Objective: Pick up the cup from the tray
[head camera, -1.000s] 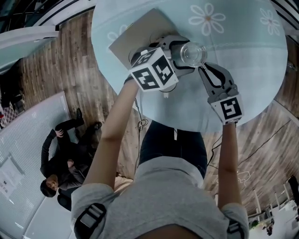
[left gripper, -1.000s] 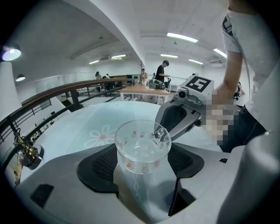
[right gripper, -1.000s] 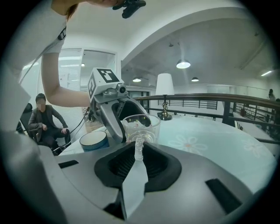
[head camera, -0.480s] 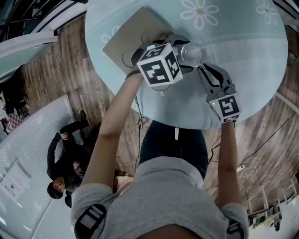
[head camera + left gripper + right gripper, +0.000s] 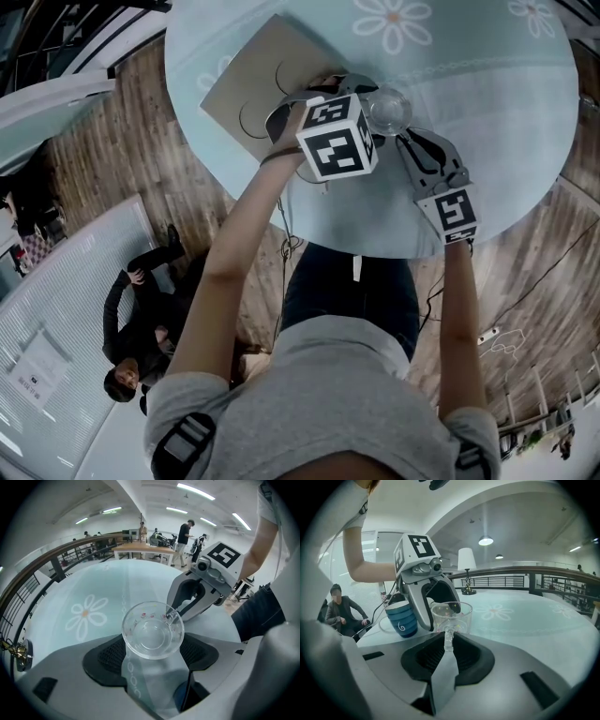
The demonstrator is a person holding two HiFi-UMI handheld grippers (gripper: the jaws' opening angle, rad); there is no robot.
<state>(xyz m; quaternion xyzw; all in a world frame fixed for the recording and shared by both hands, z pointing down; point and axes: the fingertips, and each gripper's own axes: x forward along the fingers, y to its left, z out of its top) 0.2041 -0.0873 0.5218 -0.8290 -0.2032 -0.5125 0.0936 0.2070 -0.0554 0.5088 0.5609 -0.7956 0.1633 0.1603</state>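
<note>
A clear glass cup (image 5: 388,110) with small flower prints is over the pale blue tablecloth (image 5: 487,122), just right of the beige tray (image 5: 253,70). My left gripper (image 5: 371,101) reaches steeply down over it. In the left gripper view the cup (image 5: 152,631) sits between the two black pads (image 5: 108,656), its walls meeting them. My right gripper (image 5: 405,137) comes in from the near side, shut on the cup's handle (image 5: 448,637). Whether the cup's base touches the cloth is hidden.
A blue striped cup (image 5: 401,618) stands on the tray to the left, close behind the left gripper (image 5: 423,603). A lamp (image 5: 466,569) stands far back on the round table. A person (image 5: 141,328) sits on the wooden floor beside it.
Both grippers have sunk together with the glass cup. The left gripper has tipped steeper, its marker cube shifting right, and more of the tray shows.
</note>
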